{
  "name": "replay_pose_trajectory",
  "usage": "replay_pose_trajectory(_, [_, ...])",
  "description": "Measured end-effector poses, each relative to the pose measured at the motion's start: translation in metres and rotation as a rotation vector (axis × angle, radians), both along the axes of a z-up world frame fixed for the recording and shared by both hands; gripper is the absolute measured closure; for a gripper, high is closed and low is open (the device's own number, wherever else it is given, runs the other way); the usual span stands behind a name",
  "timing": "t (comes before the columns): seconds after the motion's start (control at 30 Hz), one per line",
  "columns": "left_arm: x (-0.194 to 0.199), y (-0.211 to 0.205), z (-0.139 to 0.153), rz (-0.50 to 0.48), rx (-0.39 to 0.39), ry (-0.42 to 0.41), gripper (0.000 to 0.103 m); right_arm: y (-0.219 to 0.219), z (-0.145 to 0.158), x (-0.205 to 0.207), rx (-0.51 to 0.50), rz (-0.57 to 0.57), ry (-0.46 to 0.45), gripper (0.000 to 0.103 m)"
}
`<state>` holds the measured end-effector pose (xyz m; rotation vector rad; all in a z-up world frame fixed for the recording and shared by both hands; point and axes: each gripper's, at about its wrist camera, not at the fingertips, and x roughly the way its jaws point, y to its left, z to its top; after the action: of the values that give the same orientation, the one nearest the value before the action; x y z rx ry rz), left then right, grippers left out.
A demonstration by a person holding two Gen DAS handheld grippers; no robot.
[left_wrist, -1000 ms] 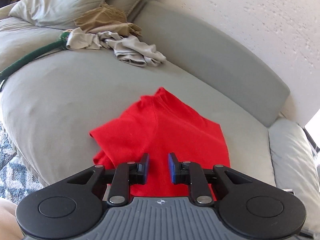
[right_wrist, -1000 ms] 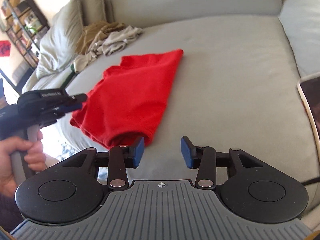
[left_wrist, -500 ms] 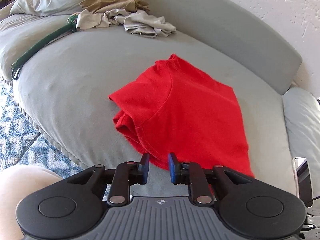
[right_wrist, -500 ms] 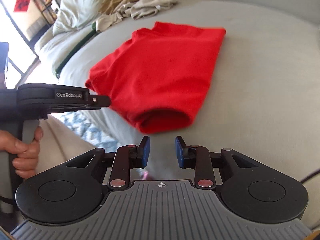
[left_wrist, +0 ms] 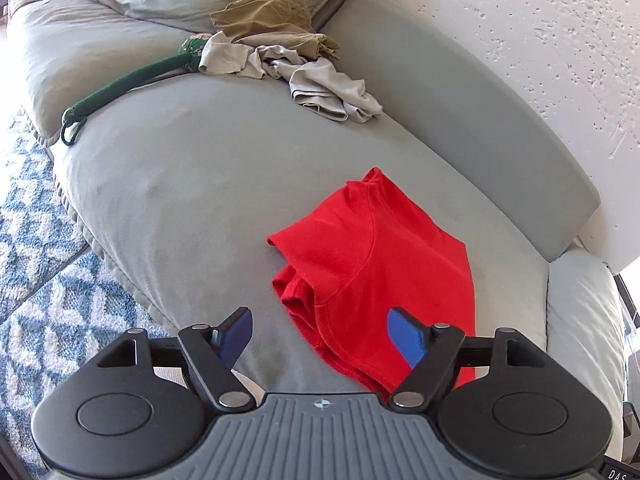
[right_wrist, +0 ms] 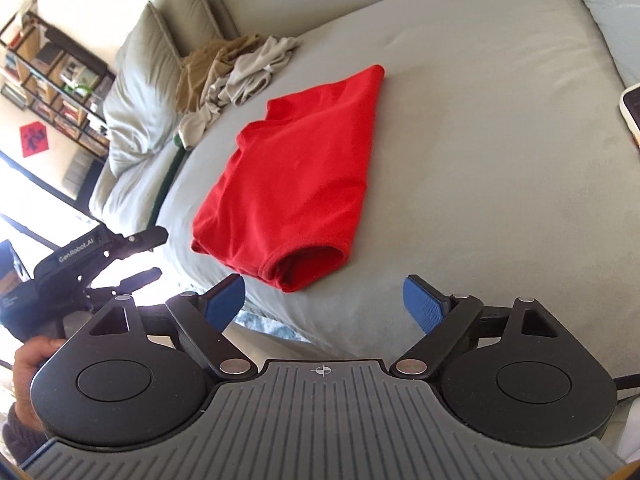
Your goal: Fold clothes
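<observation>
Blue-patterned rug (left_wrist: pixel 36 248) shows off the couch's front edge at the far left, and a green strap (left_wrist: pixel 128 88) trails across the seam between the cushions. Beside it, toward the back edge of the couch (left_wrist: pixel 192 184), sits a heap of unfolded clothes (left_wrist: pixel 288 60), tan and pale grey, well apart from the work. The left tongs (left_wrist: pixel 320 334) hover with their blue pads spread wide, gripping nothing, just over the near hem of the red shirt (left_wrist: pixel 384 276). That shirt lies partly folded on the middle of the seat cushion, sleeve tucked under, hem opening toward the front edge. It looks light, soft and floppy; I'd guess it will sag and slide unless pinched at a doubled edge or corner, such as the hem ends nearest the front. The right tongs (right_wrist: pixel 324 300) also stand wide apart and empty, just short of the hem. A phone (right_wrist: pixel 632 112) rests near the cushion's right edge, clear of the shirt.
</observation>
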<state>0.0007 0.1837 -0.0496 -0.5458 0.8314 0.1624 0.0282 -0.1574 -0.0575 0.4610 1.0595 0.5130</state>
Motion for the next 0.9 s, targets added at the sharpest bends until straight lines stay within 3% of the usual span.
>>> replay_pose_trajectory(0.2, [0.002, 0.006, -0.010, -0.004, -0.005, 0.014, 0.027, 0.009, -0.006, 0.005, 0.007, -0.006, 0.031, 0.015])
replay_pose_trajectory(0.63, [0.011, 0.003, -0.021, -0.041, 0.034, 0.043, 0.025, 0.032, -0.007, 0.013, -0.091, 0.028, 0.002, 0.014])
replay_pose_trajectory(0.83, [0.017, 0.009, -0.022, -0.062, 0.017, 0.042, 0.025, 0.036, -0.008, 0.018, -0.103, 0.030, 0.007, 0.014])
replay_pose_trajectory(0.9, [0.025, 0.014, -0.025, -0.095, -0.026, 0.041, 0.024, 0.037, -0.008, 0.020, -0.100, 0.028, 0.005, 0.014])
